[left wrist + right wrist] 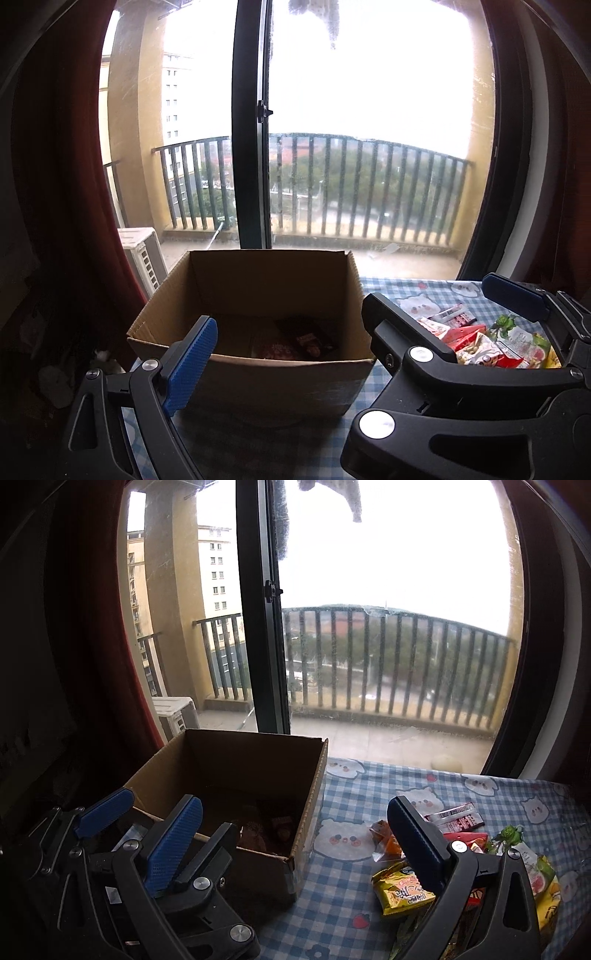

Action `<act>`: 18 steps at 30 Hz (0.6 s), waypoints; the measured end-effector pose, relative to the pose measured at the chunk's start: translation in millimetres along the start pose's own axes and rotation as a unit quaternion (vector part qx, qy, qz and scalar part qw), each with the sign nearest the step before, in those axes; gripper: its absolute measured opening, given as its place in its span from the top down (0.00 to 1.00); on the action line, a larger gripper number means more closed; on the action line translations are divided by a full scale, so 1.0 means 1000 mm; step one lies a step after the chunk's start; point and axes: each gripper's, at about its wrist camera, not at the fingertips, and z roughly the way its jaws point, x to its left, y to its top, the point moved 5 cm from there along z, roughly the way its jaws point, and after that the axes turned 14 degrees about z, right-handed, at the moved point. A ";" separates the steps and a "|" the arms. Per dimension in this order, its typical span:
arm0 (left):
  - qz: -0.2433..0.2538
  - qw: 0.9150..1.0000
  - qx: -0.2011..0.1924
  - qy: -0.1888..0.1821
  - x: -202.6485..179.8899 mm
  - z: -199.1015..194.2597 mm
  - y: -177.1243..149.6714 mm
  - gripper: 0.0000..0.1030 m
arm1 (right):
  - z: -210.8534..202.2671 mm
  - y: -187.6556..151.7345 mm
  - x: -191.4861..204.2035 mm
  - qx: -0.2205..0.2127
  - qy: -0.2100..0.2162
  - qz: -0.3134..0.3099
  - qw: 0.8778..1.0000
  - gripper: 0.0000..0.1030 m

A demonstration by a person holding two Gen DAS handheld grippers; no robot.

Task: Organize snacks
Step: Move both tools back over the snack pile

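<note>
An open cardboard box (258, 373) stands on the checked tablecloth (343, 897), with dark red snack packets (295, 341) on its floor. In the left wrist view my left gripper (295, 345) is open and holds nothing, just in front of the box's near wall. My right gripper (297, 840) is open too, spanning the box's right corner (291, 860) and the loose snacks. Those snacks include a yellow packet (402, 890), an orange packet (386, 840), red-and-white sachets (456, 818) and a green-printed bag (532, 864). The two grippers sit close side by side, their inner fingers overlapping.
A tall window with a dark frame (251, 147) and a balcony railing (369, 184) lies behind the table. A dark red curtain (66, 184) hangs at the left, beside the box. A pale round thing (447, 762) lies at the table's far edge.
</note>
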 end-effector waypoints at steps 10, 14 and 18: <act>0.014 0.999 -0.026 -0.031 -0.040 -0.017 -0.001 0.06 | -0.049 -0.008 -0.042 -0.033 -0.035 0.008 0.999 0.00; 0.023 0.998 -0.030 -0.048 -0.056 -0.022 -0.001 0.04 | -0.064 -0.014 -0.063 -0.041 -0.046 0.014 0.998 0.00; 0.030 0.997 -0.030 -0.062 -0.074 -0.022 -0.006 0.02 | -0.073 -0.022 -0.082 -0.044 -0.059 0.020 0.997 0.00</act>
